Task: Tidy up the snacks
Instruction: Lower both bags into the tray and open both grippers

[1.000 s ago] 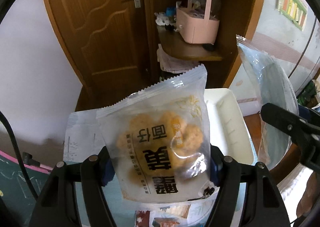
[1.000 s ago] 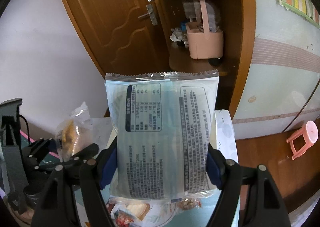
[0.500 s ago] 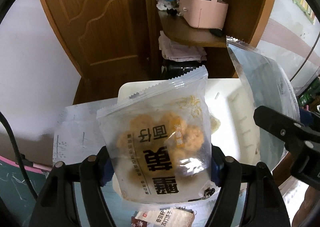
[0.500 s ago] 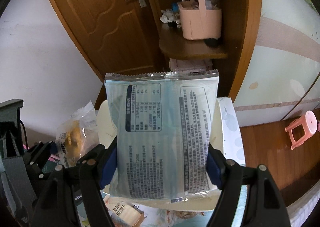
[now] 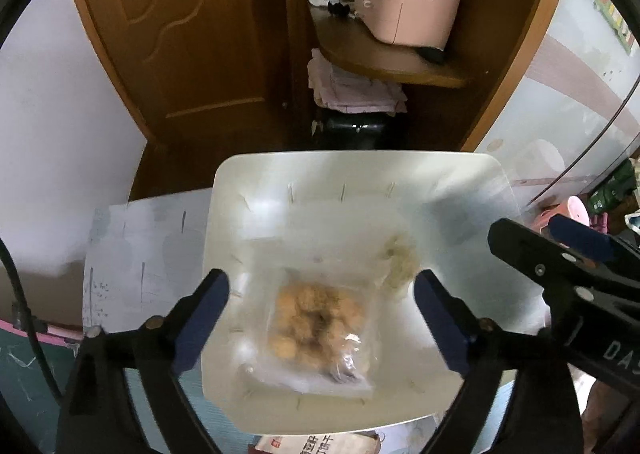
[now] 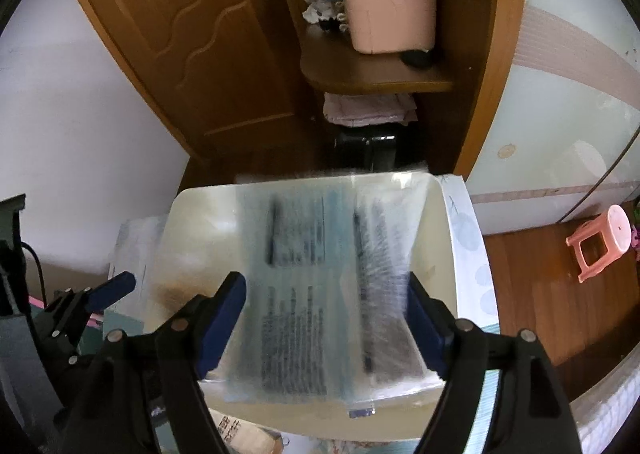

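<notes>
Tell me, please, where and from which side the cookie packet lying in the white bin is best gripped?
Grip the cookie packet by its flat sealed edge nearest the camera, coming down from above. It lies flat in the white bin, so the bulging cookie middle would probably slip or crush, while the thin seam suits the open left tongs above it.

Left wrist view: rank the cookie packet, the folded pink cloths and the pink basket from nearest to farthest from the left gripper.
1. Cookie packet: between the left gripper's fingers, in the white bin.
2. Folded pink cloths: beyond the bin, under the wooden shelf.
3. Pink basket: on that shelf, upper right.
</notes>
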Tool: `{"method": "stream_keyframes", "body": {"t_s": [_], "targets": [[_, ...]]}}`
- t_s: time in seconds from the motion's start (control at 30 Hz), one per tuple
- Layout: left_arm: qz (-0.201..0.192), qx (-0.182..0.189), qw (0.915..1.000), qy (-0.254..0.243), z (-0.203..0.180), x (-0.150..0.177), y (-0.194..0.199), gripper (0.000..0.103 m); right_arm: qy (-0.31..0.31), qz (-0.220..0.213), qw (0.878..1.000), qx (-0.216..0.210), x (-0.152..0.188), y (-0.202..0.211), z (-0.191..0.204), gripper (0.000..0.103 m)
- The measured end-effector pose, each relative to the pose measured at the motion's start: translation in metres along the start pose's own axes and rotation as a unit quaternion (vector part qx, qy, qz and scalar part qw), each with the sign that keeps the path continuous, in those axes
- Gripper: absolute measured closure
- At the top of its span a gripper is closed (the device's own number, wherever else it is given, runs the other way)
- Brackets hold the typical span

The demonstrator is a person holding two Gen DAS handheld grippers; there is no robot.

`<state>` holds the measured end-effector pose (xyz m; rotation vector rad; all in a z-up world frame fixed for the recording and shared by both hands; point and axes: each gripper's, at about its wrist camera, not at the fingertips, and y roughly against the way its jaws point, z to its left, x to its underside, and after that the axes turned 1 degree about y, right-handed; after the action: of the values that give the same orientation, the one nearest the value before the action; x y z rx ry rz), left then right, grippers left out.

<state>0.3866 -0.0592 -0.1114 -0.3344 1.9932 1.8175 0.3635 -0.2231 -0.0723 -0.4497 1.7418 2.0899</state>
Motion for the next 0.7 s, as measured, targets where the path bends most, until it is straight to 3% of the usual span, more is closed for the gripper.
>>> {"method": "stream_keyframes", "body": {"t_s": [0.2, 0.7], "targets": [[-0.006, -0.003, 0.9999, -0.013, -0.004, -0.001, 0.003, 0.001, 0.006, -0.024, 1.000, 0.008, -0.003, 0.008, 0.004, 0.016], [-0.015, 0.012, 0.9998, -0.005, -0.006, 0.005, 0.031, 0.001, 0.005, -0.037, 0.999, 0.004, 0.004, 0.030, 0.005, 0.015]]}}
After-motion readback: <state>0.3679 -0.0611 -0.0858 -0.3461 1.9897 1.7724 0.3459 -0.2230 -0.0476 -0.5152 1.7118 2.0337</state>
